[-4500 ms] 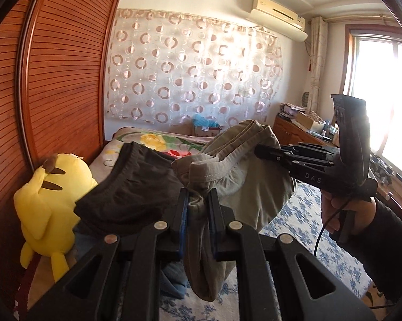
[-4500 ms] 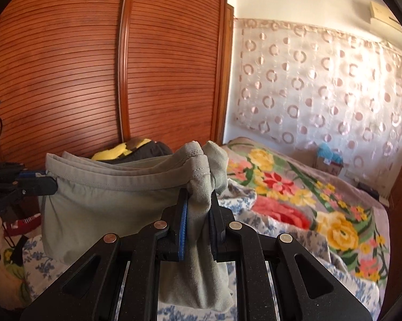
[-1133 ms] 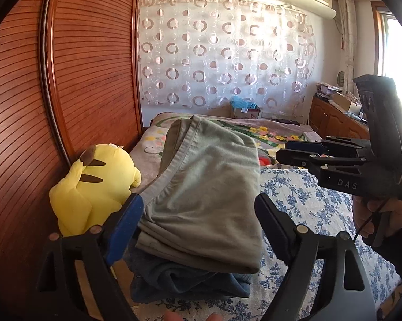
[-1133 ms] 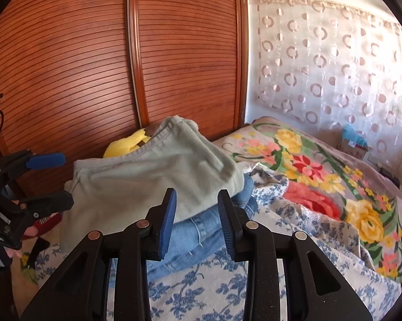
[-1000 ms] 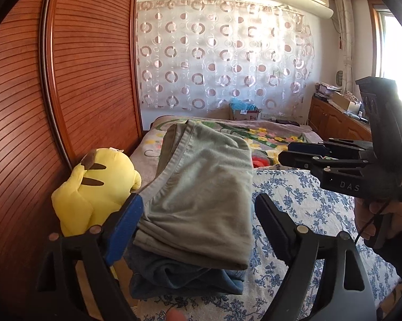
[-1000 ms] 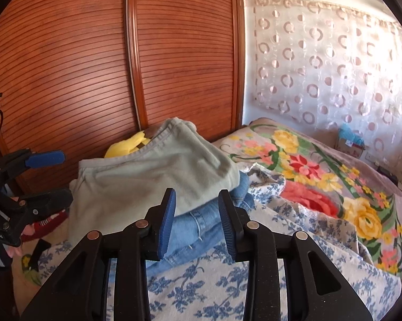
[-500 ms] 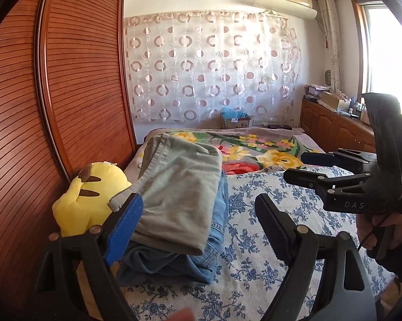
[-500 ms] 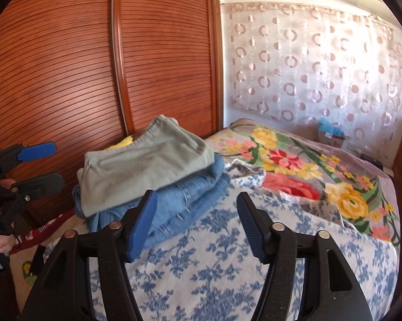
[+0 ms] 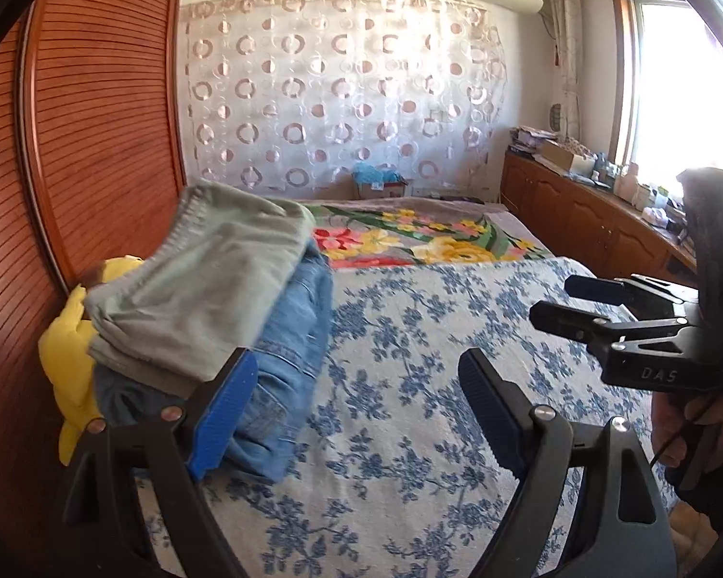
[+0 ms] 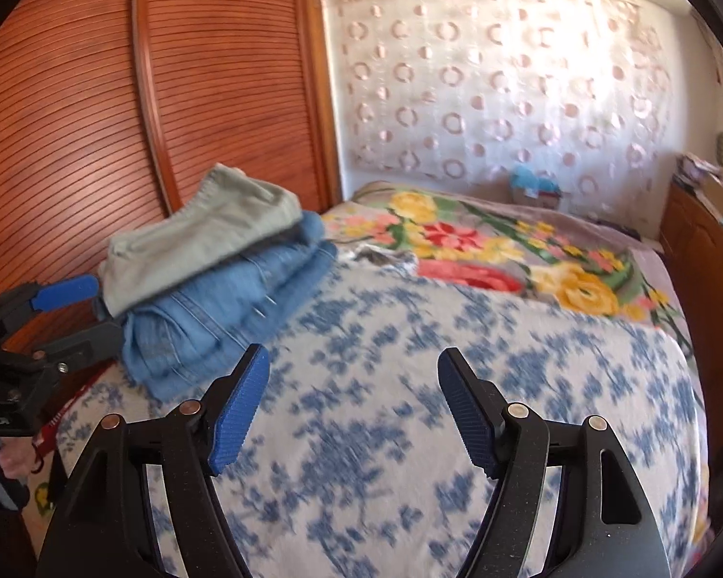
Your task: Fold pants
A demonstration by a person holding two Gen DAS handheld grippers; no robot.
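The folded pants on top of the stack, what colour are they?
Grey-green, clearest in the right wrist view.

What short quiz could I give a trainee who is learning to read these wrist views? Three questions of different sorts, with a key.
1. True or false: the green pants lie on top of the folded jeans.
2. Which holds cloth? A) left gripper B) right gripper C) neither
3. Fill in: the yellow plush toy sits between the pile and the wooden ____.

Key: 1 true; 2 C, the right jaws are opening on nothing; 3 wardrobe.
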